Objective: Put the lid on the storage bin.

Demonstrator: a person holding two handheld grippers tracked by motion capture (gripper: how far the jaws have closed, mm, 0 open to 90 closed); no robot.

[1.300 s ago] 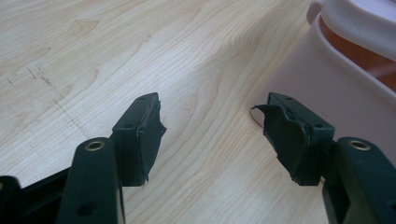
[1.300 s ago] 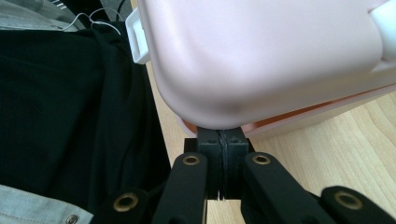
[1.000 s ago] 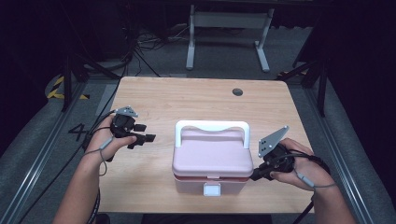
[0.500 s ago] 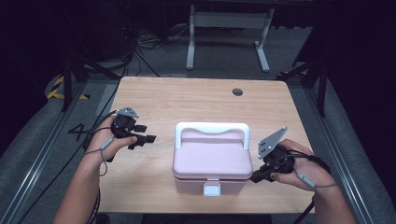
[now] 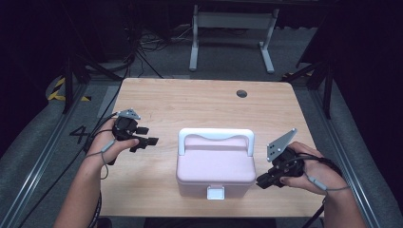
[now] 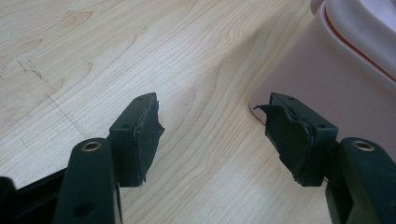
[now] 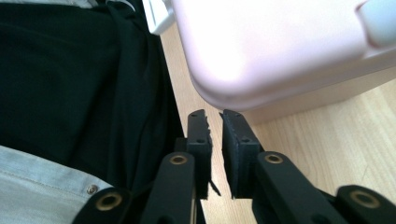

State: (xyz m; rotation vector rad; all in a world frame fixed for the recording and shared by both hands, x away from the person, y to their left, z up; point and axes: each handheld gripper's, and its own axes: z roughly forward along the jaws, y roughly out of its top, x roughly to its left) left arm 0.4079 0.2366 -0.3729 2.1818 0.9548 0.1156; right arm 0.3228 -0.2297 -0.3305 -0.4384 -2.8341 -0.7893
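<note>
A pale pink lunch box (image 5: 216,159) with a white handle (image 5: 215,135) and a white front latch (image 5: 215,193) stands shut near the table's front edge. My left gripper (image 5: 151,141) hovers to its left, pointing at it. In the left gripper view, that gripper (image 6: 212,105) is open wide over bare wood, with the box's corner (image 6: 336,79) just beyond its right jaw. My right gripper (image 5: 261,183) sits at the box's front right corner. Its jaws have just been opening, and the right gripper (image 7: 213,114) shows a narrow gap with nothing in it, just below the box (image 7: 271,42).
The light wooden table (image 5: 190,104) has a dark round hole (image 5: 242,93) at the back right. A white metal stand (image 5: 233,19) and cables lie on the floor beyond. The person's dark clothing (image 7: 84,84) is close beside the front edge.
</note>
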